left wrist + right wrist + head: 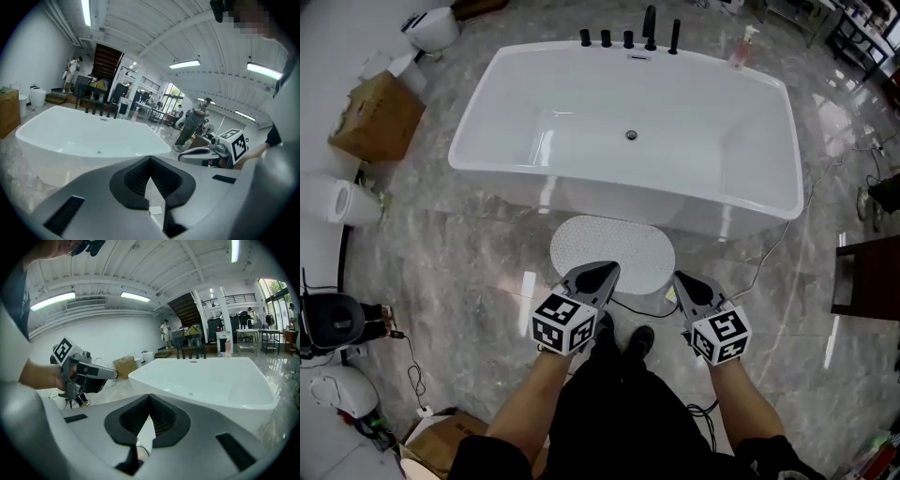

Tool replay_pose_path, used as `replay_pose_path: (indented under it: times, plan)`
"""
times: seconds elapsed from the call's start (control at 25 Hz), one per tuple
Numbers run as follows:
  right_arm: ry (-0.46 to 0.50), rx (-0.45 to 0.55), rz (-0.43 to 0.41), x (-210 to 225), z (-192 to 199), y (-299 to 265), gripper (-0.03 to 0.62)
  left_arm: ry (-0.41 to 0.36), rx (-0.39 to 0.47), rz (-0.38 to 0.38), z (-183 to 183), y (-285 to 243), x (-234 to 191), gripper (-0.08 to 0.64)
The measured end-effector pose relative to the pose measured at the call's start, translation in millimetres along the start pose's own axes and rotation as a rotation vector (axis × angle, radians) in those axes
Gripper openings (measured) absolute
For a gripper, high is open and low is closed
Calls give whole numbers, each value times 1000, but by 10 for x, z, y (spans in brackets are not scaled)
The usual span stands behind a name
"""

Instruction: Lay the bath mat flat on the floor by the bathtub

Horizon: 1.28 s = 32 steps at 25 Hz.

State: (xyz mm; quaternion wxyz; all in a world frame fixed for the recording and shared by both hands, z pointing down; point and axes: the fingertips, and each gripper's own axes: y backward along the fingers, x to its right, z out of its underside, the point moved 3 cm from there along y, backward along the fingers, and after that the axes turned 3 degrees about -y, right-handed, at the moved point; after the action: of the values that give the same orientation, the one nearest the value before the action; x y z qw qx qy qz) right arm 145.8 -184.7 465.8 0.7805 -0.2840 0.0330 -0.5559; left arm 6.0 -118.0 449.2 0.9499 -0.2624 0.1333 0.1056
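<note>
A white oval bath mat (614, 248) lies flat on the marble floor against the front of the white bathtub (581, 178). My left gripper (605, 270) hovers over the mat's near left edge, jaws shut and holding nothing. My right gripper (682, 279) is just off the mat's near right edge, also shut and holding nothing. In the left gripper view the closed left gripper (150, 158) points at the bathtub (84, 131), with the right gripper (206, 152) beside it. In the right gripper view the shut right gripper (149, 397) faces the bathtub (211, 376), and the left gripper (110, 373) is at its left.
Black taps (649, 33) and a soap bottle (741, 47) stand on the tub's far rim. A cardboard box (380, 112) and toilets (333, 199) sit at the left. A cable (769, 248) runs across the floor at the right, near a dark cabinet (867, 277). The person's shoes (637, 342) are behind the mat.
</note>
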Motion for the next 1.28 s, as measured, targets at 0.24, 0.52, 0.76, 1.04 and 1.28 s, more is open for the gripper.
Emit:
replay_pose_path:
  times: [0.24,0.52,0.76,1.04,1.28]
  plan:
    - [-162,106,-59,-198,-345,421,15,-85,64,34,-469,277,545,9]
    - [-132,111,-132,-500,-448,753,17,-102,171,150,-746,745,1040,9]
    - [-83,102,-54,-354,-404,1000,17,-294,121,3,-701,850,1129,9]
    - [-76,71,-44,-559,-388,831,17,-297,119,-31,-775,933,897,10]
    - [-78,51,-58,-933,-537,380,17,-259,106,-36,-752,1086,403,10]
